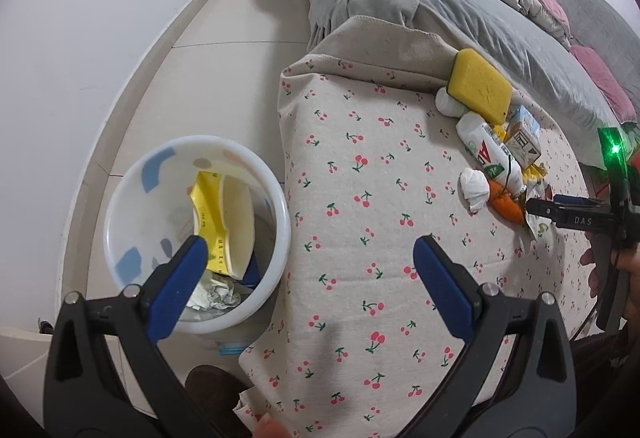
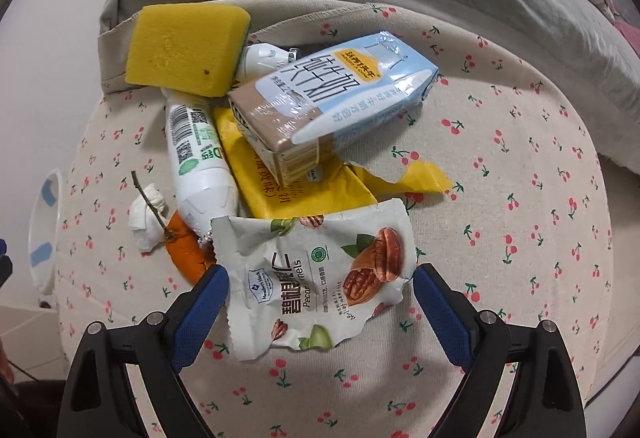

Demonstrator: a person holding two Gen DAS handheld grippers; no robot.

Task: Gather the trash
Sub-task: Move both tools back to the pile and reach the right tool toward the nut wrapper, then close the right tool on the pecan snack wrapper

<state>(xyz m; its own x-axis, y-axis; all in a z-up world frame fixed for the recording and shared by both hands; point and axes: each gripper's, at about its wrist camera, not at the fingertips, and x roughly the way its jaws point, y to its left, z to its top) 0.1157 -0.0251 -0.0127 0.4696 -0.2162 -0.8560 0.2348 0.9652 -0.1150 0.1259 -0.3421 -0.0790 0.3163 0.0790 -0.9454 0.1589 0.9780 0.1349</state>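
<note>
Bright, even indoor light, soft shadows. Strong fisheye bending with dark vignette corners. Glare on floor tiles (image 1: pixel 224 22); green LED (image 1: pixel 615 149) blooms. Mostly sharp.

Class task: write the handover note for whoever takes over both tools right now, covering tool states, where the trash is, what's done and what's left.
Left tool: open, holding nothing, above the white bin and the bed's edge.
Right tool: open, straddling the pecan wrapper, not yet gripping.
Done: the bin already holds a yellow packet and crumpled paper.
Left on the cherry-print cover: pecan wrapper, milk carton, yellow bag, white bottle, sponge, tissue wad, orange peel.
</note>
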